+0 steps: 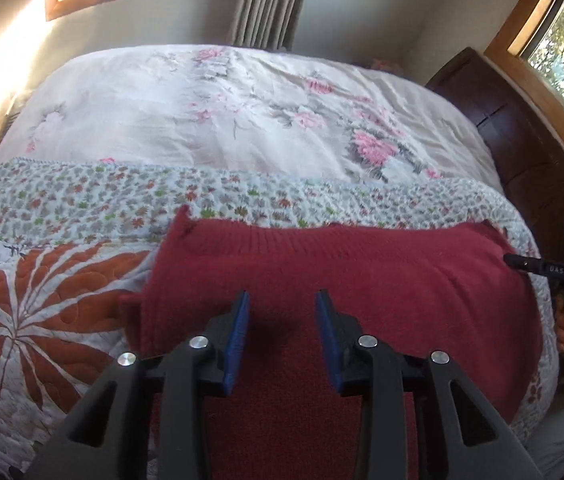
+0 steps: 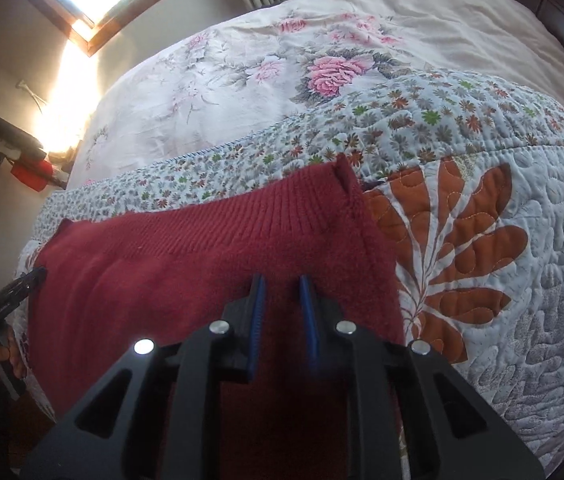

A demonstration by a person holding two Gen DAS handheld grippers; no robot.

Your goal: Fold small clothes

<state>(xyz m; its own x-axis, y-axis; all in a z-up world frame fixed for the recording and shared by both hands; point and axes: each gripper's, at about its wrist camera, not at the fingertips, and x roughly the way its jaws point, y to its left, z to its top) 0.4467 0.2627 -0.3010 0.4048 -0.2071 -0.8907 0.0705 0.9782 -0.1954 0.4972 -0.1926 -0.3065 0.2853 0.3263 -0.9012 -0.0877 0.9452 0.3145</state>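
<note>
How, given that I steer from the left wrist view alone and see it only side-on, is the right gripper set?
Observer: The right gripper is open, with a narrow gap and nothing between its fingers.
Operator: What lies under it?
Observer: The red sweater, close to its side edge. I cannot tell whether the gripper touches it.
Operator: And beyond that edge?
Observer: The quilt, with a big orange leaf print right beside the sweater.
</note>
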